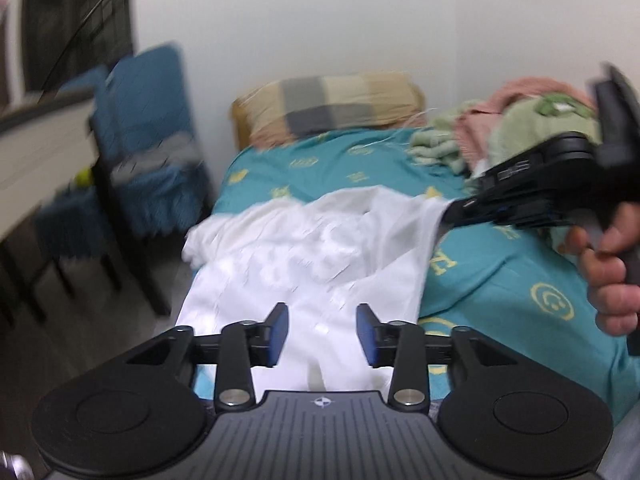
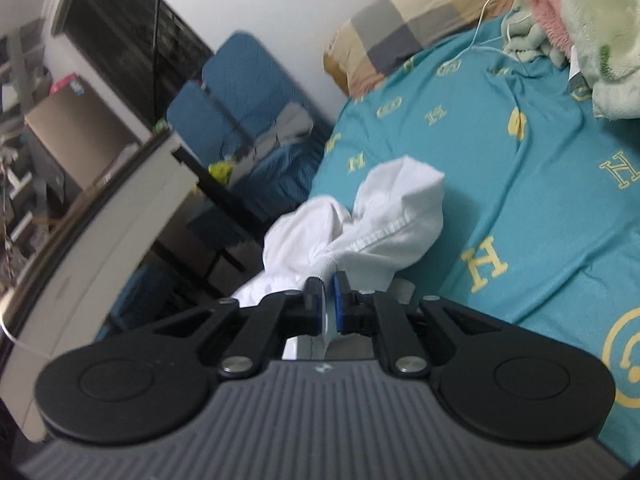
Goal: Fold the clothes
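A white garment [image 1: 304, 264] lies crumpled on the teal bed sheet [image 1: 500, 272] near the bed's left edge. My left gripper [image 1: 322, 334] is open, its blue pads hovering just above the garment's near part, holding nothing. My right gripper [image 2: 328, 300] is shut on a bunched edge of the white garment [image 2: 384, 220] and lifts it off the sheet. In the left wrist view the right gripper [image 1: 444, 220] reaches in from the right, pinching the garment's right corner.
A checked pillow [image 1: 328, 108] lies at the bed's head by the white wall. Green and pink blankets [image 1: 516, 128] are piled at the right. A blue-covered chair [image 1: 148, 136] and a white desk [image 2: 100, 216] stand left of the bed.
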The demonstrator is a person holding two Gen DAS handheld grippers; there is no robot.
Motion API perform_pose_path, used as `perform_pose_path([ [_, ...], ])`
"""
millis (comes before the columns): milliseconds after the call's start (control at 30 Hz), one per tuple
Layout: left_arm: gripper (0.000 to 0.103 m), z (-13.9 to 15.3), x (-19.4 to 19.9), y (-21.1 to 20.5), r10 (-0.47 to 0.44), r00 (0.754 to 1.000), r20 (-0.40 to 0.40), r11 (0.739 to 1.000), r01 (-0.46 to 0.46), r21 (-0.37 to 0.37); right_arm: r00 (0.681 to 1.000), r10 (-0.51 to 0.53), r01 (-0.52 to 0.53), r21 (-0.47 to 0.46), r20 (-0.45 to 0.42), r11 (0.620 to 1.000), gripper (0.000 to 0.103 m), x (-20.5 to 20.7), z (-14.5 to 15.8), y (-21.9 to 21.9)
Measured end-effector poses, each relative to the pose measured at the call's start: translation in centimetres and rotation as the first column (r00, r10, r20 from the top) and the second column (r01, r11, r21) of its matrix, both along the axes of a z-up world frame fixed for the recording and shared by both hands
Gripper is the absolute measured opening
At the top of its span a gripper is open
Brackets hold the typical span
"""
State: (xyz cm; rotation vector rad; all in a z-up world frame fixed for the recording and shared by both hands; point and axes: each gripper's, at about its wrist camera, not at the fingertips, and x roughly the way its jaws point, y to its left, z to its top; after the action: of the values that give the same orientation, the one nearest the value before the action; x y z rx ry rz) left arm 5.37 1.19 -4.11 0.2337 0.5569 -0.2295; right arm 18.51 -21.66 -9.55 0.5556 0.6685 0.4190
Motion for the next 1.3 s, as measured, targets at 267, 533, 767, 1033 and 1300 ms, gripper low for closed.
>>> perform_pose_path([
  [267, 0.043, -2.6, 4.6, -7.4, -0.302, 0.952, 0.054, 0.932, 0.282, 0.228, 0.996, 0.083, -0.081, 0.058, -0.037, 0.995, 0.009, -0.3, 0.2, -0.5],
  [533, 0.042, -6.4, 8.3, -8.8, -0.408, 0.911, -0.052, 0.892, 0.411, 0.191, 0.988, -0.104, 0.11, 0.055, -0.114, 0.992, 0.01, 0.0, -0.7, -4.2],
  [767, 0.043, -11.0, 7.2, -12.8, -0.568, 0.819, -0.084, 0.758, 0.56, 0.334, 0.946, -0.274, 0.279, 0.002, -0.17, 0.96, 0.011, -0.1, -1.3, -6.6],
  [1033, 0.011, -13.3, 9.7, -15.2, -0.524, 0.849, -0.063, 0.782, 0.51, 0.357, 0.921, -0.333, 0.342, 0.01, -0.203, 0.94, 0.015, -0.8, -2.0, -8.2],
  [1300, 0.009, -3.9, 13.8, -6.9, -0.243, 0.968, 0.059, 0.966, 0.247, -0.075, 0.936, -0.311, 0.331, 0.104, -0.165, 0.938, 0.05, -1.3, -1.9, -7.5],
])
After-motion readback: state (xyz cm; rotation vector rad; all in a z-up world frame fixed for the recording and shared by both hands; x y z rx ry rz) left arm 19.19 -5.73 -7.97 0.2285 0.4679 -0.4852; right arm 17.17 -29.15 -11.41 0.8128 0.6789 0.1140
